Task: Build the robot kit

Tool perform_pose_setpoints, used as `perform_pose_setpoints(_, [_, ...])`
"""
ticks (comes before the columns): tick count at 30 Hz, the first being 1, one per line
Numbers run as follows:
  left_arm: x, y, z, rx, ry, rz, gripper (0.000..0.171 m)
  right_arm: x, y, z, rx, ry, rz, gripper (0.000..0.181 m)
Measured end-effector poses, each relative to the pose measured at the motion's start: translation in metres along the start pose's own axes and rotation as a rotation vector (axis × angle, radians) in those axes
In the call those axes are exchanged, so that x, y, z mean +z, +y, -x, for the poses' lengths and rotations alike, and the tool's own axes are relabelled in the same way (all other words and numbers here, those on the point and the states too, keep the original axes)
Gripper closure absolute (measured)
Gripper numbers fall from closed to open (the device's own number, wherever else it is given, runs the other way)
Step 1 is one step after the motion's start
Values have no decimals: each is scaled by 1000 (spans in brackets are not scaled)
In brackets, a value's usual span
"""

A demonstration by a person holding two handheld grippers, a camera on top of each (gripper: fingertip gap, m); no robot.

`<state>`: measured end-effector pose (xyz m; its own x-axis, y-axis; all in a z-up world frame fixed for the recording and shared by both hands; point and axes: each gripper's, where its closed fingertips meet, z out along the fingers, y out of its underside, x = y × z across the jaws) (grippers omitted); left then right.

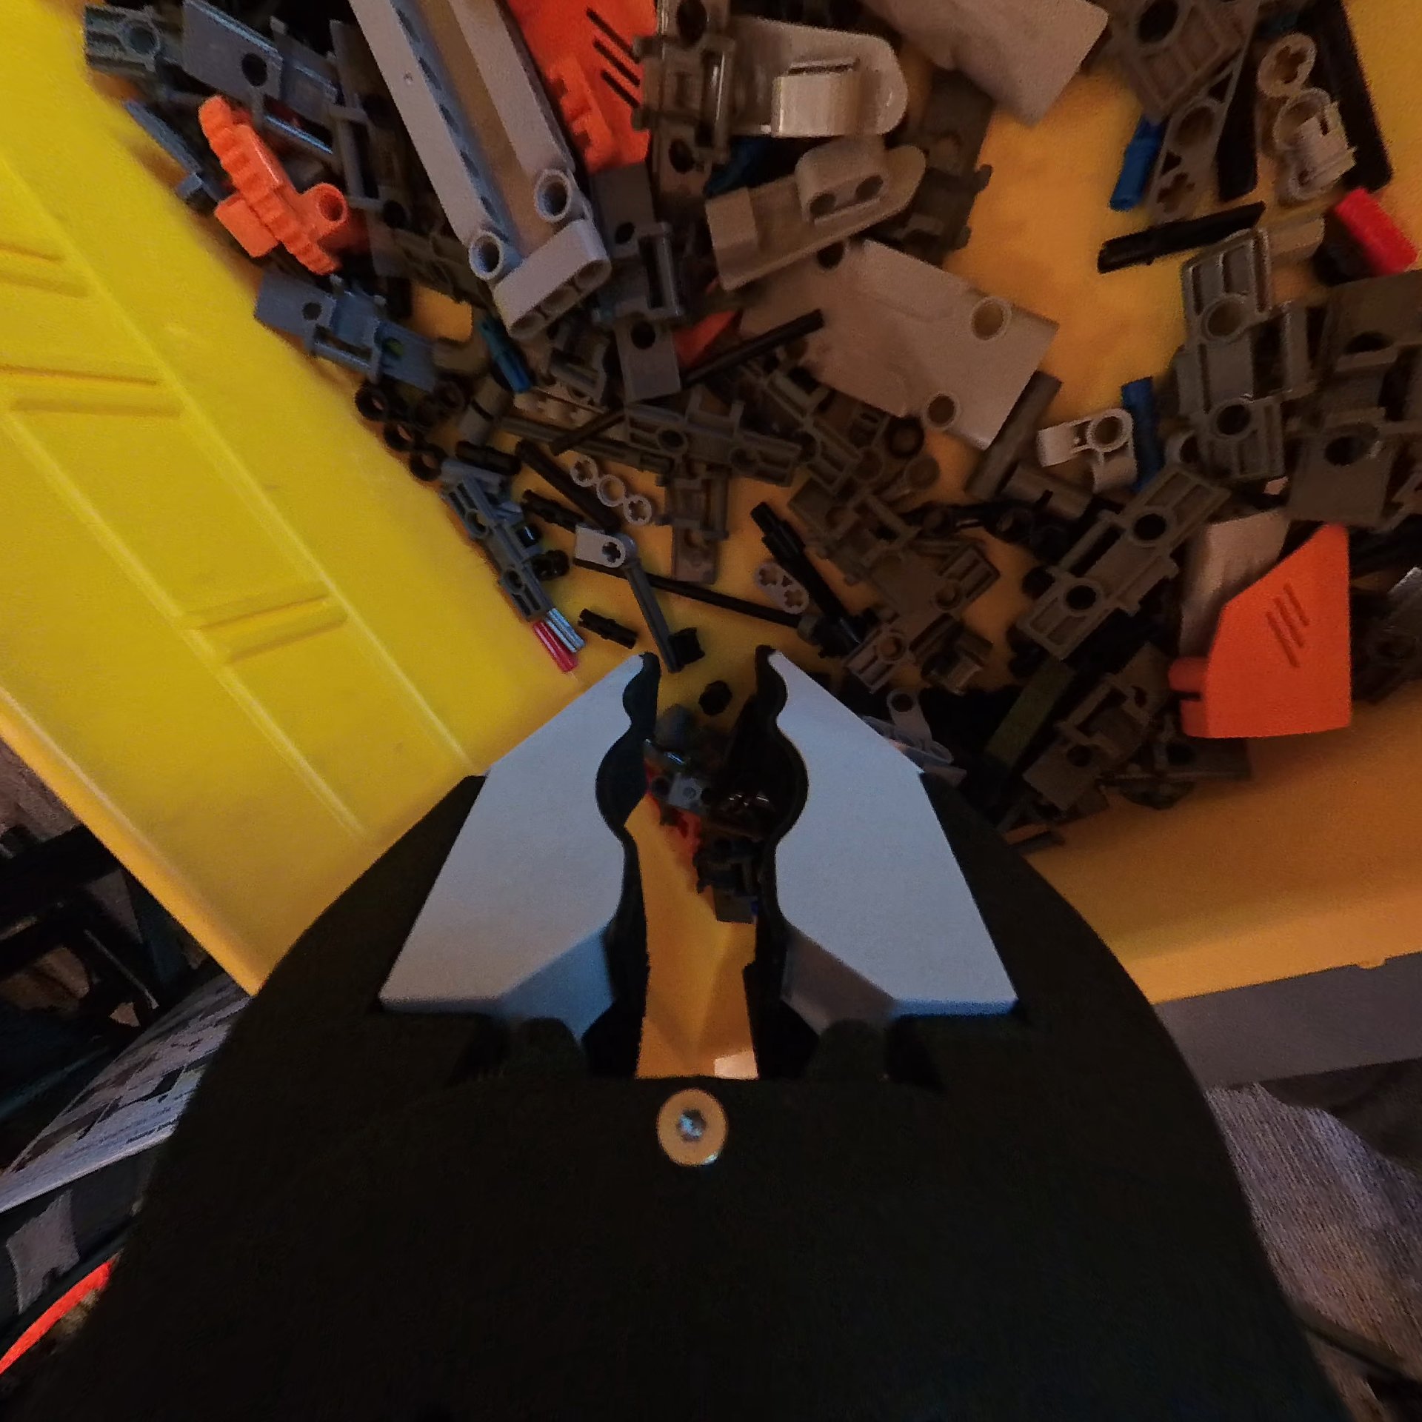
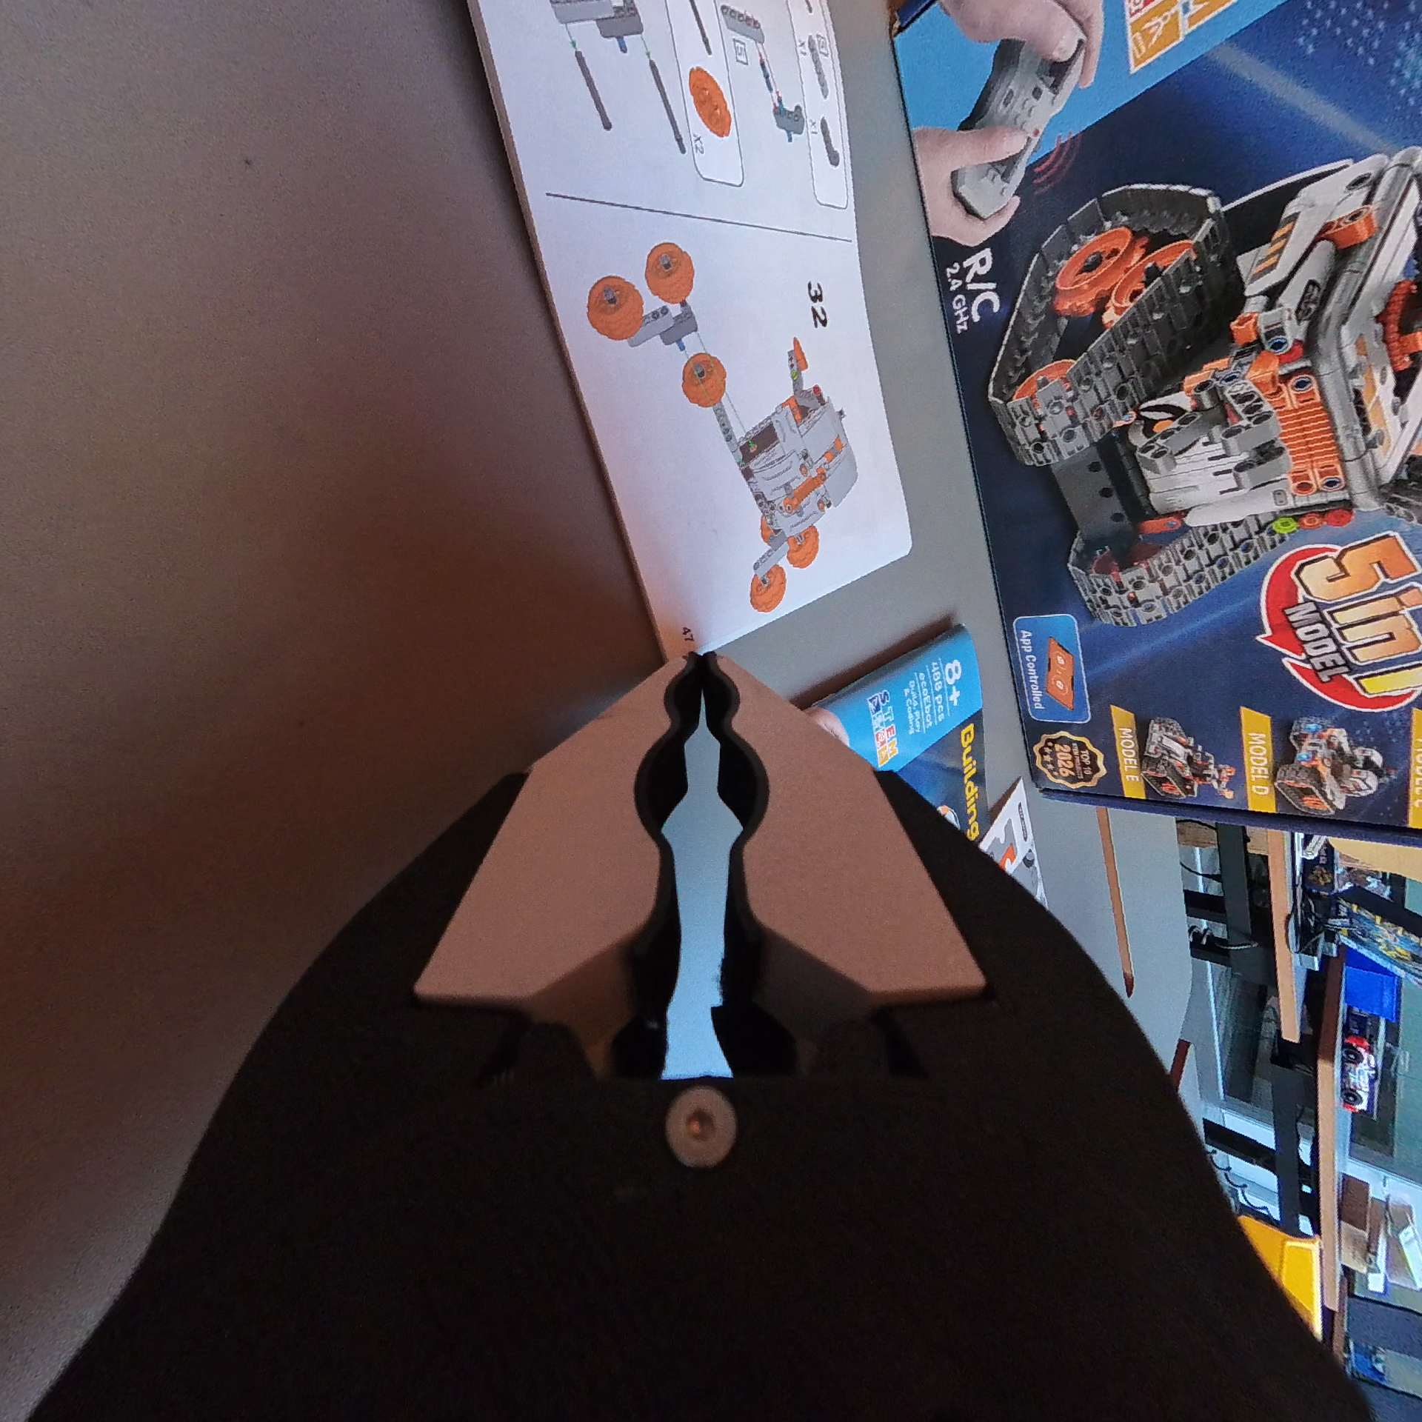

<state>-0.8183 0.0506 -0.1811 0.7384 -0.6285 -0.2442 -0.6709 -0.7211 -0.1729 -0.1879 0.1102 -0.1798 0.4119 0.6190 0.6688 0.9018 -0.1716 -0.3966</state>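
Left tongs (image 1: 708, 669) hanging parted, empty, over small black pins (image 1: 608, 627) in the yellow bin (image 1: 231, 477) of grey parts. Right tongs (image 2: 702, 659) pressing closed at the instruction page's (image 2: 731, 431) corner; whether pinching it, cannot tell. Judgement: keeping tips low, centring on one pin.

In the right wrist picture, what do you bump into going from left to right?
Bare grey table → instruction page with the shut right tongs at its corner → small blue booklet → big blue toy box → shelves beyond.
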Motion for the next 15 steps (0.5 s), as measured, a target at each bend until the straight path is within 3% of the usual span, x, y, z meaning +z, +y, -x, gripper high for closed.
perform_pose_setpoints(15, [-1,-11,-10,45,-9,-51,161,0,0,0,-1,1,0,181])
